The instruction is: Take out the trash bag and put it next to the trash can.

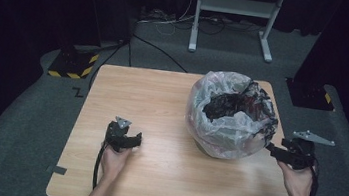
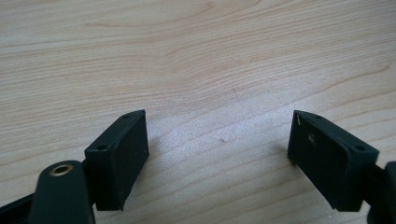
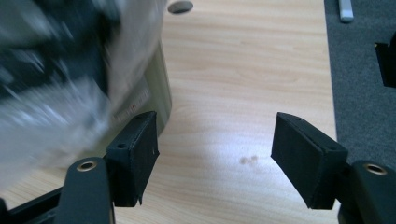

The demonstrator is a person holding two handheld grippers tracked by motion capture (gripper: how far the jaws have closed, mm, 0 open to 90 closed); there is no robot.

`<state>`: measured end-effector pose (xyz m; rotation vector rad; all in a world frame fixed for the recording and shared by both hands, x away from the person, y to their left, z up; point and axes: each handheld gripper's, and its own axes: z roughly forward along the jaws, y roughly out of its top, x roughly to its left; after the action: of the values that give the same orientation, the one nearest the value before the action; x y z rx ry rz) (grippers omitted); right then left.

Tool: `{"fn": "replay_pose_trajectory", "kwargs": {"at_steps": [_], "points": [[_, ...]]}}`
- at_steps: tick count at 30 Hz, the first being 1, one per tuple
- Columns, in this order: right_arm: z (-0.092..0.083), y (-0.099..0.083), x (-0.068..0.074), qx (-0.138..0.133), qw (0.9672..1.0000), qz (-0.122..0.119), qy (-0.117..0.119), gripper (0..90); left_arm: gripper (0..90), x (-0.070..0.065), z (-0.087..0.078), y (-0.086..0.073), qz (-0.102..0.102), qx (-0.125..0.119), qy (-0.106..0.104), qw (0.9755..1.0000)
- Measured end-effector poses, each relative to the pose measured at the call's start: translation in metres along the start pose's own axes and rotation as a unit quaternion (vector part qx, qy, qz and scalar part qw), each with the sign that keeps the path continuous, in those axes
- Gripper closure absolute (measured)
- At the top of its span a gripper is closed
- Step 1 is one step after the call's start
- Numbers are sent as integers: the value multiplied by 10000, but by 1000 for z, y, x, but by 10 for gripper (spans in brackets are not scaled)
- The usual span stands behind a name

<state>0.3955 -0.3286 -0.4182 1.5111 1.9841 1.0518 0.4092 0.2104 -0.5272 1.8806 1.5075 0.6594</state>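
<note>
on the wooden table (image 1: 161, 106) stands a round bin (image 3: 161, 93) lined with a thin clear plastic bag (image 1: 231, 115); it sits at the right half of the table, toward the far edge, and something dark lies inside the bag. the bag film spills over the rim and hangs down the outside wall.

the right gripper (image 1: 276, 152) is just beside the bin on its right side, with jaws wide apart and nothing between them — in the right gripper view one pad is close to the bin wall and the hanging film, the other over bare wood. the left gripper (image 1: 129, 139) rests low over the table, well apart from the bin, also with jaws open and empty.

i judge the bag to be very light, soft and a little slippery; it will crumple and can tear if pulled hard. the best place to hold is the loose folded film at the rim, pinched flat between the pads — not the stiff bin wall, which is too wide and smooth.
</note>
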Motion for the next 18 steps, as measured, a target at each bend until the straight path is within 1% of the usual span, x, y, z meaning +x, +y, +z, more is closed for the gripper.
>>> {"fn": "replay_pose_trajectory", "kwargs": {"at_steps": [6,8,9,10,12,16,18], "points": [[-17,18,0,-213,9998,-8,38,356,190,0,0,0,4,7,-6,10000],[-21,24,0,-243,9997,-40,43,358,190,0,0,0,8,5,-7,10000],[-21,24,0,-243,9997,-40,43,358,190,0,0,0,8,5,-7,10000],[-25,29,1,-246,9997,-88,26,361,190,0,0,0,12,11,-2,10000],[-28,31,1,-229,9997,-94,22,363,190,0,0,0,11,7,-7,10000],[-33,33,1,-309,9995,-70,31,367,190,0,0,0,7,8,-5,10000],[-38,37,0,-362,9993,-74,55,368,189,-1,0,0,8,7,3,10000]]}}
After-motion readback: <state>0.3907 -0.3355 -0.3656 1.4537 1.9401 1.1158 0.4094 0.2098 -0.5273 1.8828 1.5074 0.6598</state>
